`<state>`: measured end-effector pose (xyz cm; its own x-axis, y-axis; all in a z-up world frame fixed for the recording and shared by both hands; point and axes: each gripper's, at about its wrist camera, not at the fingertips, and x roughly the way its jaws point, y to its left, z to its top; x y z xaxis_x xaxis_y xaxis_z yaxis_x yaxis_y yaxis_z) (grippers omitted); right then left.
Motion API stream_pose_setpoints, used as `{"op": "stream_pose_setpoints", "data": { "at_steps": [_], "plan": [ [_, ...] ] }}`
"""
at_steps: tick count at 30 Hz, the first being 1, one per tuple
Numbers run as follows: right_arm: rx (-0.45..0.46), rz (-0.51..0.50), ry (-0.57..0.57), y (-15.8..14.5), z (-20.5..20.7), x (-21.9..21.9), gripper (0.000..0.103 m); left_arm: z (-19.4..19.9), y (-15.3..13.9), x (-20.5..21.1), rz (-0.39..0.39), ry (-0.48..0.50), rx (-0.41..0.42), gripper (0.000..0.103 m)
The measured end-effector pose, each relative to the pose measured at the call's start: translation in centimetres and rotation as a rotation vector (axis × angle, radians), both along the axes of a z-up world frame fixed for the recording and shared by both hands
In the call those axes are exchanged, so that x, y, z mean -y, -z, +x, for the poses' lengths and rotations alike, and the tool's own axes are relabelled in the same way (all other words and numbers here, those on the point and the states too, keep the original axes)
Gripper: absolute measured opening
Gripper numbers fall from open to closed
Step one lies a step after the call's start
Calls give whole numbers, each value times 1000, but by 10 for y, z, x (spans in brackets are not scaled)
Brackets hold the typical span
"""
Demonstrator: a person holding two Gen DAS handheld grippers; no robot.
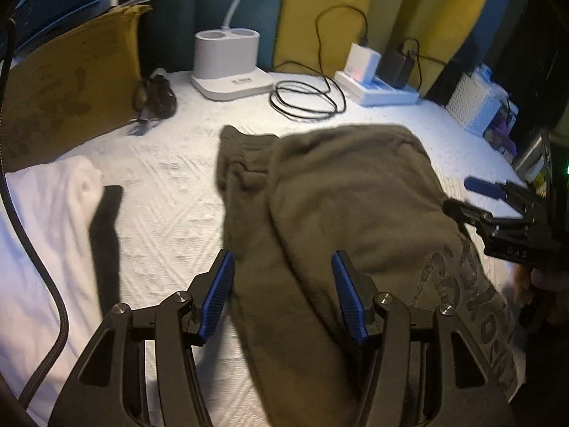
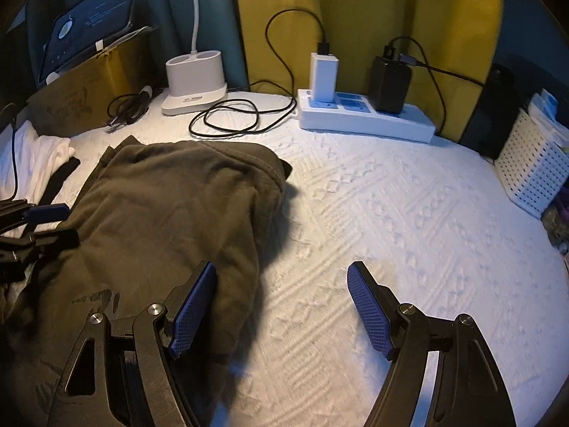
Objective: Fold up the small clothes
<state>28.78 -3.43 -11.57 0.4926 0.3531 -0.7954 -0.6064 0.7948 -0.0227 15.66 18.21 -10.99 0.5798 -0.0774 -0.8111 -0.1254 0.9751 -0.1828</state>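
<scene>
Nearest the lens in the left wrist view, the left gripper (image 1: 282,293) hangs over the olive-green garment (image 1: 341,206), its jaws partly open with cloth lying below the gap; the blue pads do not appear to press on it, so it holds nothing.

The largest thing is the white textured bedcover (image 2: 409,242), which carries everything. On it the garment lies bunched and partly doubled over, left of centre in the right wrist view, with a dark printed design (image 1: 473,302) near its close edge. A folded white cloth (image 1: 46,213) lies to its far left, with a dark strip (image 1: 106,235) just beside that.

The garment looks soft, thick and limp, like fleece: light, not slippery, likely to sag and drag when lifted from one point. A hem or corner at the near edge, one per gripper, seems the best hold.

The right gripper (image 2: 282,307) stands wide open. Its left pad sits at the garment's right edge, whether touching I cannot tell; the other is over bare bedcover. It holds nothing.

At the back stand a white charging stand (image 2: 193,82), a power strip (image 2: 366,117) and a coiled black cable (image 2: 227,117).
</scene>
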Motion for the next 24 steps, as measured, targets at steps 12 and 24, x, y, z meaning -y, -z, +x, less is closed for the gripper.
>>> {"op": "stream_pose_setpoints", "data": {
  "at_steps": [12, 24],
  "plan": [
    [-40, 98, 8, -7, 20, 10, 79, 41, 10, -18, -88, -22, 2, 77],
    [-145, 140, -66, 15, 46, -21, 79, 63, 16, 14, 14, 88, 25, 80]
  ]
}}
